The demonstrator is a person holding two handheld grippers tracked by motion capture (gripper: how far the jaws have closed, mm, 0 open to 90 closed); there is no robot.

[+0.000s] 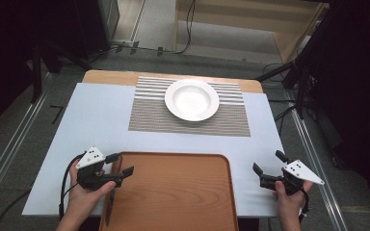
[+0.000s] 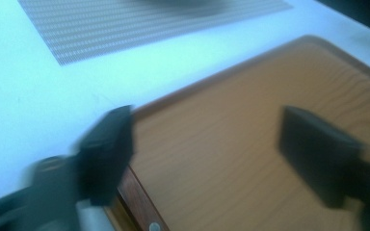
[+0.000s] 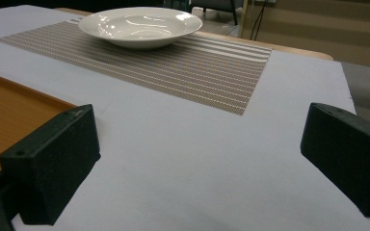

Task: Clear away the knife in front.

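Observation:
A wooden tray [image 1: 173, 192] lies at the near edge of the table, with nothing on it. My left gripper [image 1: 120, 164] is at the tray's far-left corner with its jaws open. In the left gripper view, one jaw of the left gripper [image 2: 212, 154] hangs over the rim of the tray [image 2: 221, 120] and the other over the tray's floor, with nothing pressed between them. My right gripper [image 1: 270, 162] is held to the right of the tray above bare table, open and holding nothing. The right gripper [image 3: 197, 154] faces a white bowl [image 3: 139, 24].
The white bowl [image 1: 191, 99] stands on a striped placemat [image 1: 149, 118] at the far middle of the table [image 1: 96, 125]. The placemat [image 3: 173, 67] lies beyond the tray's edge [image 3: 5, 110]. Dark stands and cables flank the table on the floor.

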